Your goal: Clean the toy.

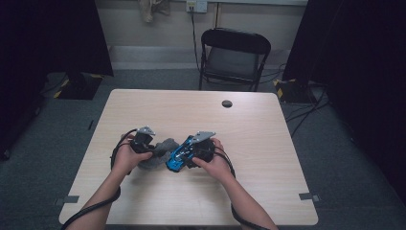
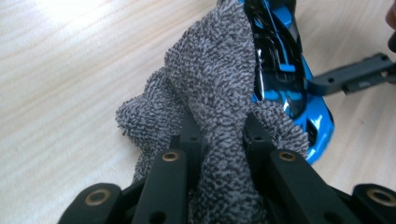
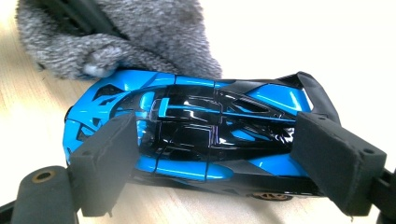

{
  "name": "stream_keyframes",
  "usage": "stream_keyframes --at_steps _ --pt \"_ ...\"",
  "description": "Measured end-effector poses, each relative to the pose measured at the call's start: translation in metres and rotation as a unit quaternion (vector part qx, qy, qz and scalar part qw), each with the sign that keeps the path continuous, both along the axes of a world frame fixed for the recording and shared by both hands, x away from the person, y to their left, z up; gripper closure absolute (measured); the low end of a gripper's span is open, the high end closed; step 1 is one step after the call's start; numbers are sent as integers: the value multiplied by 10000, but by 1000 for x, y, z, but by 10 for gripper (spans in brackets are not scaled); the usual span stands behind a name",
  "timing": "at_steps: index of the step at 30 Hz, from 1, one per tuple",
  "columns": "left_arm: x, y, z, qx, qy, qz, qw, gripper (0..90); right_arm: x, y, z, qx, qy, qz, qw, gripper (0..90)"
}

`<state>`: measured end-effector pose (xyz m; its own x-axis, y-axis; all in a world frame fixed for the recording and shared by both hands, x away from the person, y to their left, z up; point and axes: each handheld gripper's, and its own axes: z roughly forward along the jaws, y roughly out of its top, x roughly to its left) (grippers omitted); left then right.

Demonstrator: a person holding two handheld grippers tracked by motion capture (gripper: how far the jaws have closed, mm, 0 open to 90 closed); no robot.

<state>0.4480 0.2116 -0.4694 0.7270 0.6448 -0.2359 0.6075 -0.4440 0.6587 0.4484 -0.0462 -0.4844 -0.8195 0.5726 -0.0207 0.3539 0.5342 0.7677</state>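
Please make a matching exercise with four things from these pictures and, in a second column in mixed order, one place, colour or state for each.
1. toy car
2. cloth
3. folding chair
4. round hole

A. grey, pinched in the left gripper
B. black, on the floor behind the table
C. blue and black, clamped in the right gripper
D. in the tabletop near the far edge

Pairs: 1-C, 2-A, 3-B, 4-D

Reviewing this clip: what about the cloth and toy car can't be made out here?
- High view: the cloth and car are small, dim and partly behind the hands.
- Left gripper view: the cloth covers the car's near side; the top edge cuts off its far end.
- Right gripper view: the right gripper's jaws hide the car's ends.
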Motion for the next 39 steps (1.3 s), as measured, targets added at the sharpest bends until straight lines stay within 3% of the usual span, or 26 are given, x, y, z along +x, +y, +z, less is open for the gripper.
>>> stream_keyframes --at_steps 12,23,30,39 --pt "-17 13 7 89 114 -74 9999 752 0 1 2 -50 58 -17 10000 156" --pt "-23 13 24 200 -86 -97 9997 749 -2 -7 8 -84 91 129 9998 146" --pt "-20 2 45 50 -271 -130 9995 749 -2 -27 20 -36 101 82 9999 145" --pt "-15 -38 65 -161 -422 -437 9980 749 -3 -58 32 -25 124 -112 9999 145"
